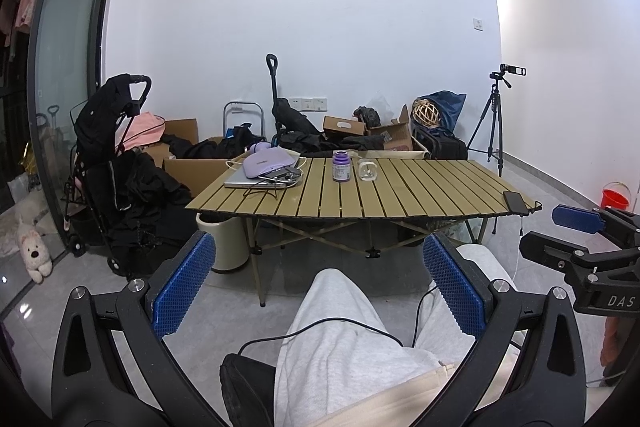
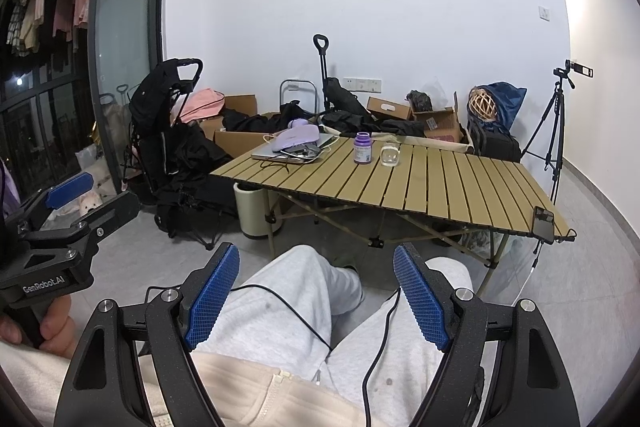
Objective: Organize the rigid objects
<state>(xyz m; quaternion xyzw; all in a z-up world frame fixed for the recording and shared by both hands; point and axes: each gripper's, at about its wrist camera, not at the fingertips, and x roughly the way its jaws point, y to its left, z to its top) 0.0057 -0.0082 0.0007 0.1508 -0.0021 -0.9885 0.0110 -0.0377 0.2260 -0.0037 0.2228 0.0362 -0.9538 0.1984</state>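
Note:
A purple bottle and a clear glass cup stand side by side at the far middle of the slatted folding table. A lilac pouch lies on a laptop at the table's far left. A black phone lies at the near right corner. My left gripper and my right gripper are both open and empty, held above the person's lap, well short of the table.
A stroller, cardboard boxes and dark bags stand behind and left of the table. A cream bin sits under its left end. A tripod stands at the right. Cables cross the grey trousers.

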